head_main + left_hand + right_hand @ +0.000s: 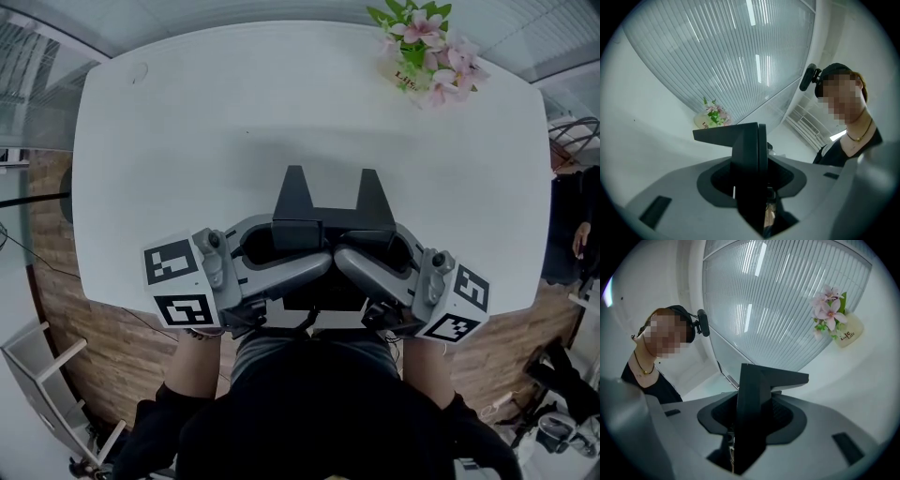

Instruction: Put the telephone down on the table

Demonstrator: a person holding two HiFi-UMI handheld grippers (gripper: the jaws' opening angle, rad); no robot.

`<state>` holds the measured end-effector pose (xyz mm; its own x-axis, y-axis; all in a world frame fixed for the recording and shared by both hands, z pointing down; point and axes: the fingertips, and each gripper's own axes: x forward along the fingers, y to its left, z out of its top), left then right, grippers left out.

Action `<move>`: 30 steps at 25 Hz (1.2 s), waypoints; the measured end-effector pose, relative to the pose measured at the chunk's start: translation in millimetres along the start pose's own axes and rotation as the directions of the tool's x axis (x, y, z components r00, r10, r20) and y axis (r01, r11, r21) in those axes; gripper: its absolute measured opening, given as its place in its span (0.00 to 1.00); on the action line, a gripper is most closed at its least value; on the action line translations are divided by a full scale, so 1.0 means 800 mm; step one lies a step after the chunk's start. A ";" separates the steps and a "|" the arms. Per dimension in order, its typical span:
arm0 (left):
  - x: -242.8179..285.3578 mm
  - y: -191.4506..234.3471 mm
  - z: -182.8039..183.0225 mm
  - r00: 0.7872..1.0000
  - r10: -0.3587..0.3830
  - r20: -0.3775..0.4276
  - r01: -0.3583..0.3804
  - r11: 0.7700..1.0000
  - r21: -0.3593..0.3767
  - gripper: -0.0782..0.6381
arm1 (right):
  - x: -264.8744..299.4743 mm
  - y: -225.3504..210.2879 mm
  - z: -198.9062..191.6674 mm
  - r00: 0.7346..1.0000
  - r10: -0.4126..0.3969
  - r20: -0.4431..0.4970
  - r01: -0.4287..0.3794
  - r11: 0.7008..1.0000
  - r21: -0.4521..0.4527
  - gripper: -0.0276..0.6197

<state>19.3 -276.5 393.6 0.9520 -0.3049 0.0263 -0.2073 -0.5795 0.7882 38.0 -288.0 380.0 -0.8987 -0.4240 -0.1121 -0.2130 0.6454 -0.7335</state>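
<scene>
Bridging left gripper (753, 143), right gripper (752, 385): telephone (328, 218).

Head view taken from above, facing steeply down onto table (281, 103). Gripper views taken low and close, facing across it. Flowers (427, 42) shared by all.

Left tongs (295, 220) and right tongs (370, 220) hover over white table (187, 141).
</scene>
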 end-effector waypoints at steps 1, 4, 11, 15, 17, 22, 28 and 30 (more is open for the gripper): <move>0.000 0.003 -0.002 1.000 0.002 -0.002 -0.002 1.000 -0.006 0.38 | 0.000 -0.002 -0.002 1.000 -0.002 -0.001 0.002 1.000 0.006 0.32; -0.001 0.009 -0.006 1.000 0.005 -0.004 -0.005 1.000 -0.021 0.38 | 0.000 -0.008 -0.008 1.000 -0.008 -0.006 0.008 1.000 0.019 0.32; -0.001 0.021 -0.013 1.000 0.008 -0.004 -0.008 0.999 -0.045 0.38 | 0.000 -0.020 -0.016 1.000 -0.019 -0.016 0.020 0.999 0.035 0.32; 0.001 0.029 -0.015 1.000 0.012 -0.004 -0.012 0.998 -0.058 0.38 | 0.001 -0.028 -0.018 0.999 -0.025 -0.022 0.026 0.999 0.047 0.32; 0.002 0.033 -0.015 1.000 0.015 -0.006 -0.015 0.998 -0.068 0.38 | 0.001 -0.034 -0.019 0.999 -0.029 -0.024 0.030 0.998 0.056 0.32; 0.005 0.048 -0.017 1.000 0.019 -0.011 -0.020 0.994 -0.108 0.38 | 0.004 -0.049 -0.023 0.998 -0.050 -0.040 0.053 0.995 0.085 0.32; 0.004 0.062 -0.020 1.000 0.025 -0.009 -0.026 0.989 -0.147 0.38 | 0.008 -0.062 -0.030 0.996 -0.066 -0.061 0.073 0.991 0.115 0.32; 0.004 0.065 -0.020 1.000 0.028 -0.010 -0.029 0.988 -0.152 0.38 | 0.009 -0.066 -0.031 0.996 -0.068 -0.063 0.075 0.990 0.122 0.32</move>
<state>15.2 -295.5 444.9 0.9482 -0.3131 0.0543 -0.1980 -0.4484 0.8716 33.1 -309.4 434.5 -0.9045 -0.4260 -0.0200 -0.2314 0.5296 -0.8161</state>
